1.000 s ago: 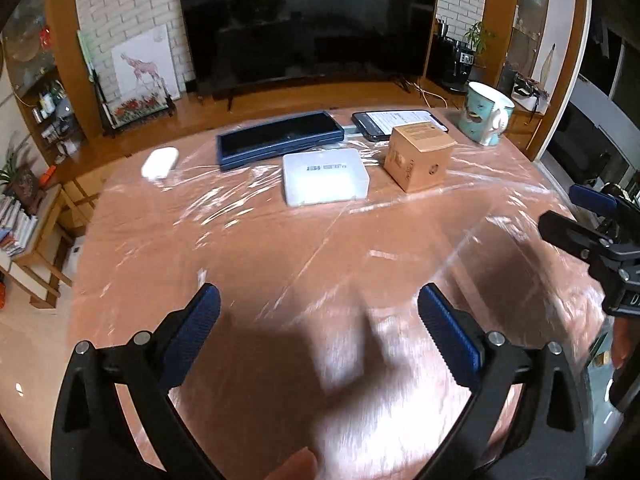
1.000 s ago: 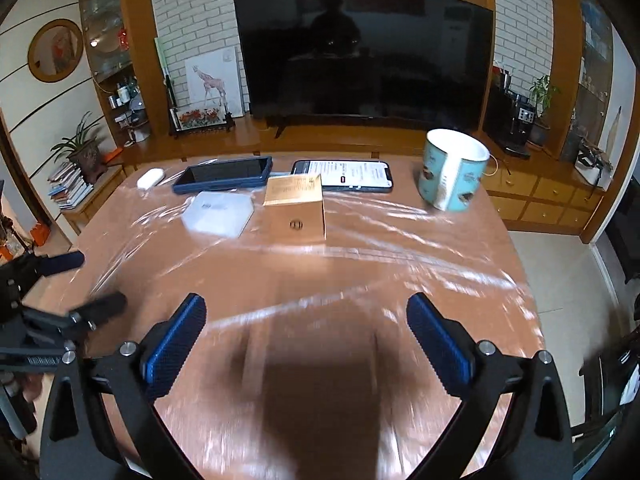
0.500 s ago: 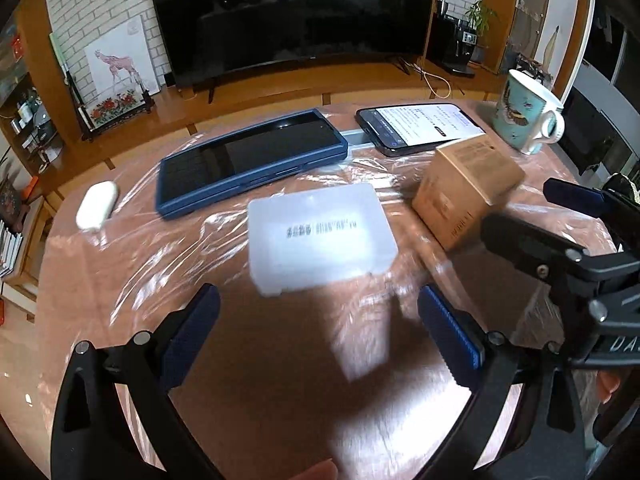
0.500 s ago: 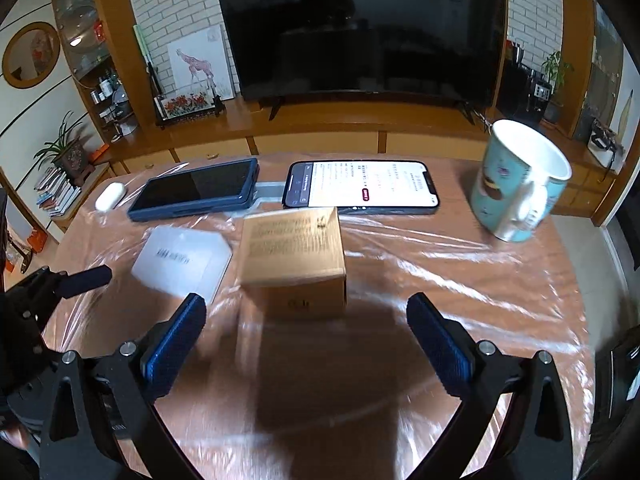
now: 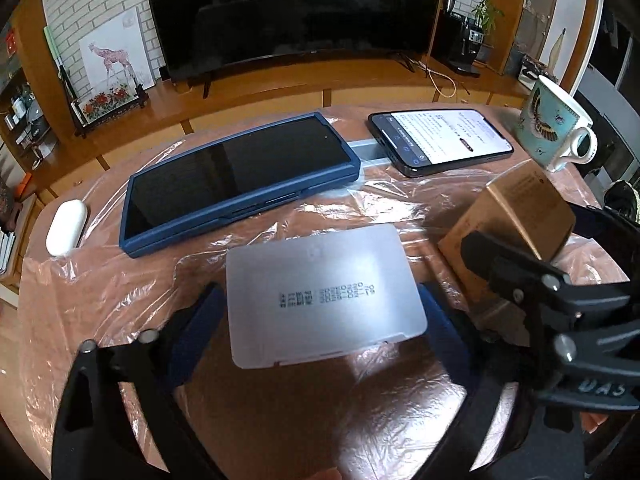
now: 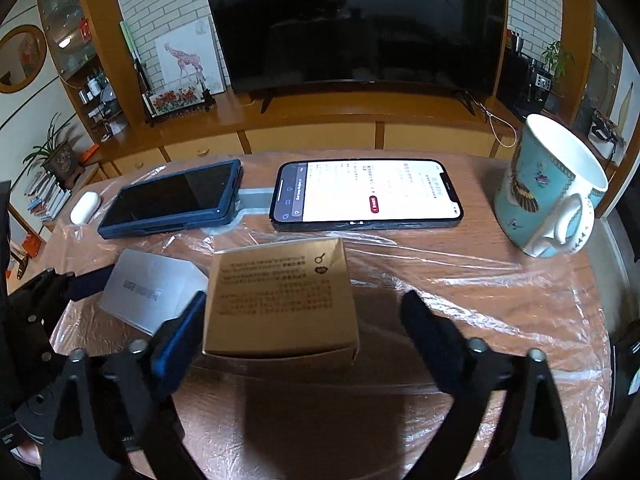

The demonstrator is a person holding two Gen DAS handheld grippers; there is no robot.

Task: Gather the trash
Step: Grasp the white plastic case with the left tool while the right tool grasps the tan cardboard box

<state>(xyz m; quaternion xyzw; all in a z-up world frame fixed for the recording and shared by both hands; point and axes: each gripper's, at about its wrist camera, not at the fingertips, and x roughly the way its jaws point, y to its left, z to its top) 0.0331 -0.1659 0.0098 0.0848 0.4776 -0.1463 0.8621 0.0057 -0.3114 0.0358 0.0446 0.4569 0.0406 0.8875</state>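
A flat white plastic box [image 5: 324, 292] lies on the plastic-covered table [image 5: 100, 312]. My left gripper [image 5: 320, 320] is open with its fingers on either side of the box. A brown cardboard box [image 6: 280, 300] stands to its right; it also shows in the left wrist view [image 5: 516, 216]. My right gripper [image 6: 304, 332] is open and straddles the cardboard box, with the left pad [image 6: 180, 340] close to its side. The white box also shows in the right wrist view [image 6: 152, 292].
At the back of the table lie a dark tablet in a blue case [image 5: 236, 176], a lit phone [image 6: 368, 194] and a white earbud case [image 5: 66, 226]. A teal mug [image 6: 548, 188] stands at the right. The table edge is beyond the mug.
Both grippers have moved forward over the table. The left one now brackets the white box, the right one brackets the cardboard box. Both stay open.
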